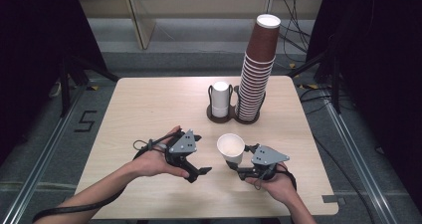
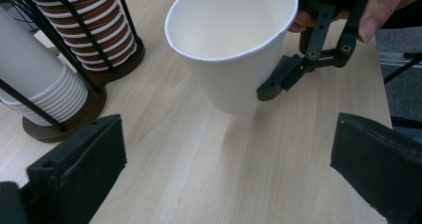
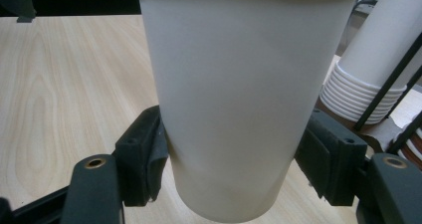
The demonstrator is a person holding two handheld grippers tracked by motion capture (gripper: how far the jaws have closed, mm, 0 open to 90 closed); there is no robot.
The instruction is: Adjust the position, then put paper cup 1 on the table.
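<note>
Your right gripper point(image 1: 238, 165) clamps the white cup point(image 1: 231, 148); squeeze harder and it probably crumples. Left gripper point(image 1: 196, 170) stands open.

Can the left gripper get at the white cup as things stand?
Probably yes: the left gripper is open, facing the white cup across bare table; the right gripper grips its lower wall.

Each black hand-held gripper point(image 1: 234, 167) carries a grey three-cornered plate and a black cable.
</note>
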